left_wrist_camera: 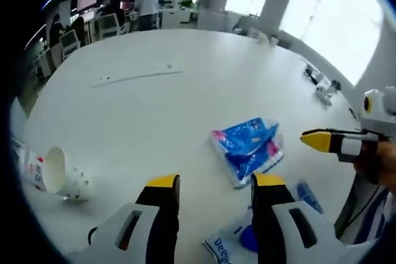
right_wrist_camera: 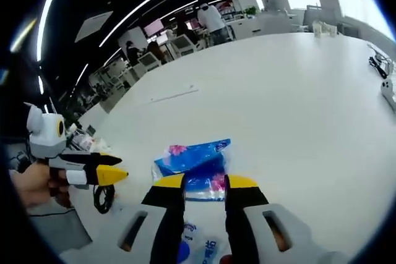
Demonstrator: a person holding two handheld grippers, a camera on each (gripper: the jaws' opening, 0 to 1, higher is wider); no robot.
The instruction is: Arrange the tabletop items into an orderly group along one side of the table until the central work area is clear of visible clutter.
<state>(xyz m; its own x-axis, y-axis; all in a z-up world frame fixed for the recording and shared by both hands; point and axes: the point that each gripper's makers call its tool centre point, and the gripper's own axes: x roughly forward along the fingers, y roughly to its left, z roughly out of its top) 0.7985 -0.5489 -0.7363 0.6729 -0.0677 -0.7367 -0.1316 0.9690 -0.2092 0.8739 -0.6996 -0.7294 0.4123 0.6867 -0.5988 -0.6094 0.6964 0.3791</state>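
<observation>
Left claw point(left_wrist_camera: 215, 182) is parted and holds nothing; right claw point(right_wrist_camera: 205, 182) likewise, poised just over the blue tissue pack point(left_wrist_camera: 249, 147) mid-counter point(left_wrist_camera: 154, 109). Left gripper view adds a tipped paper cup point(left_wrist_camera: 63, 174) near the counter's edge.

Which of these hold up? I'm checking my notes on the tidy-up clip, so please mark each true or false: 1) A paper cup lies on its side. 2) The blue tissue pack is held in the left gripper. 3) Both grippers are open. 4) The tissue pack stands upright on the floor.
1) True: in the left gripper view the paper cup lies tipped over on the white table.
2) False: the blue tissue pack lies on the table, beyond the left gripper, apart from its jaws.
3) True: the left gripper and the right gripper both show a gap between their jaws, nothing clamped.
4) False: the pack lies flat on the table.
</observation>
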